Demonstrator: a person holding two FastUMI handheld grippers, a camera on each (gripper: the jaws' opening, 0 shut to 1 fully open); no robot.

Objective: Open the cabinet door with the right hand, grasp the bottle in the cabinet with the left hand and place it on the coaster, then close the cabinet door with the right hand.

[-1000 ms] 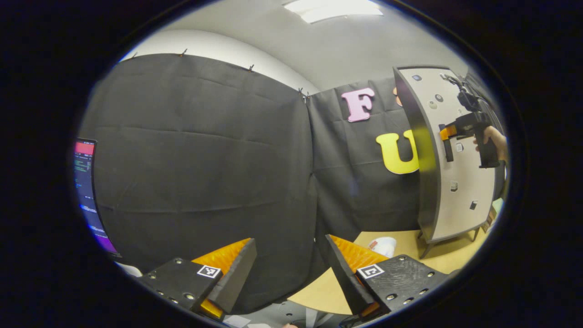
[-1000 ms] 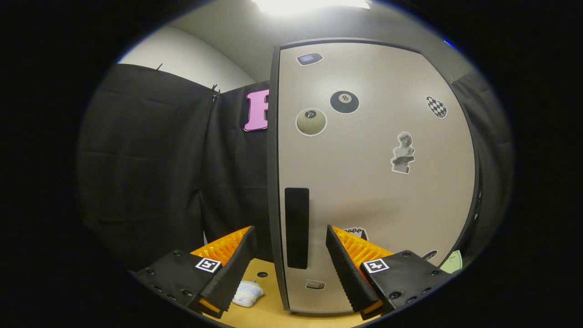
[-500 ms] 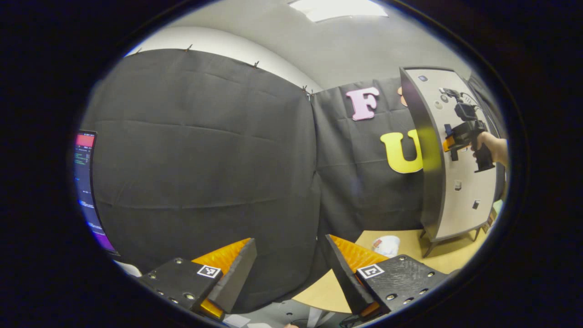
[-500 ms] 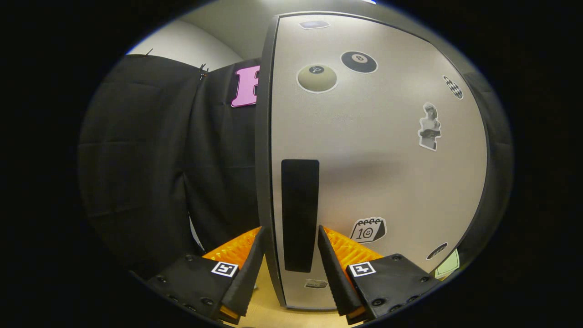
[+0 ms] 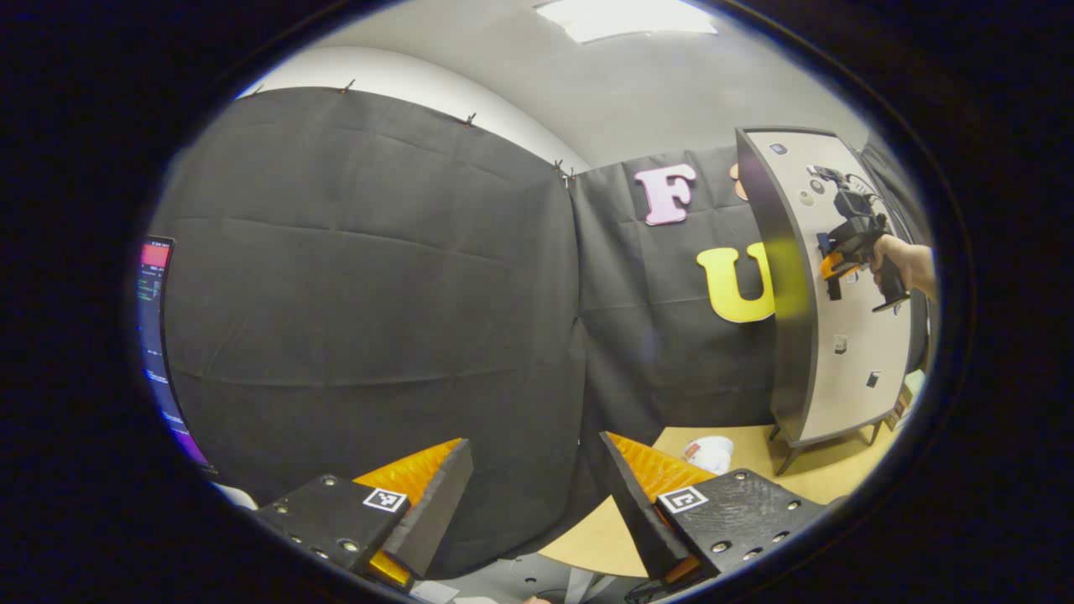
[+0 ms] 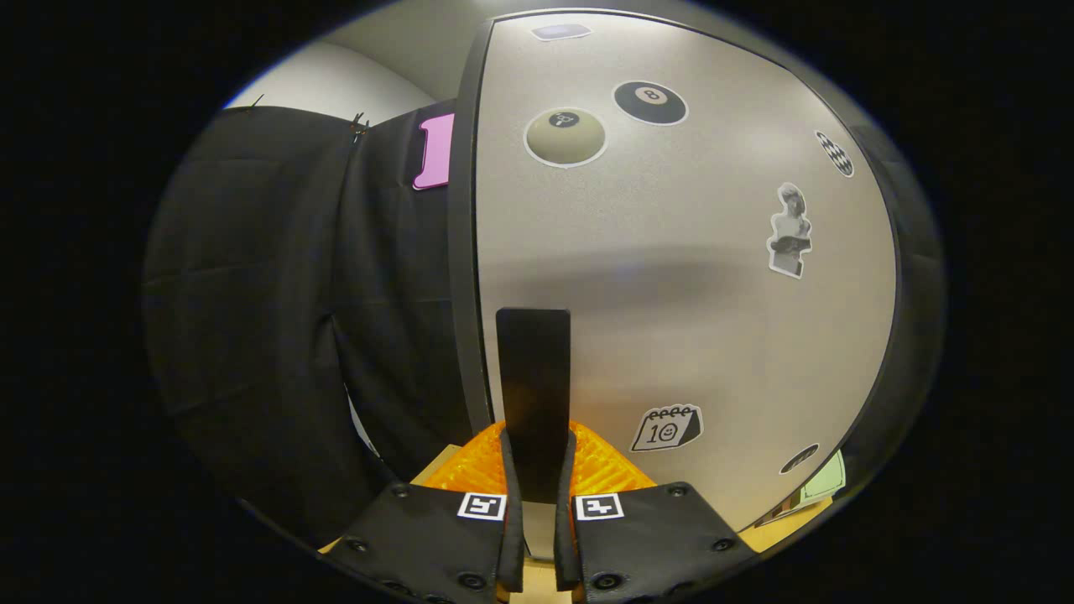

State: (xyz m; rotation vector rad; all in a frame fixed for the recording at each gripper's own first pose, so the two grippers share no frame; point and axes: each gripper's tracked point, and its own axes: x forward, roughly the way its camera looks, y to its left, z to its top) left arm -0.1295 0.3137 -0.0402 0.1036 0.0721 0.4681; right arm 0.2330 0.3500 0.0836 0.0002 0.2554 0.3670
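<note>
Now right gripper [image 6: 534,503] clamps both fingers on the black handle [image 6: 534,394] of the cabinet door [image 6: 671,277]. Left gripper [image 5: 529,512] gapes wide, holding nothing, over the table [image 5: 587,537].

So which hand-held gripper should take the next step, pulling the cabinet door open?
Right. The right hand-held gripper is closed on the door handle, both fingers pressing it, so it can likely pull now. The left hand-held gripper is open, well away from the cabinet door, pointing at the booth wall.
</note>
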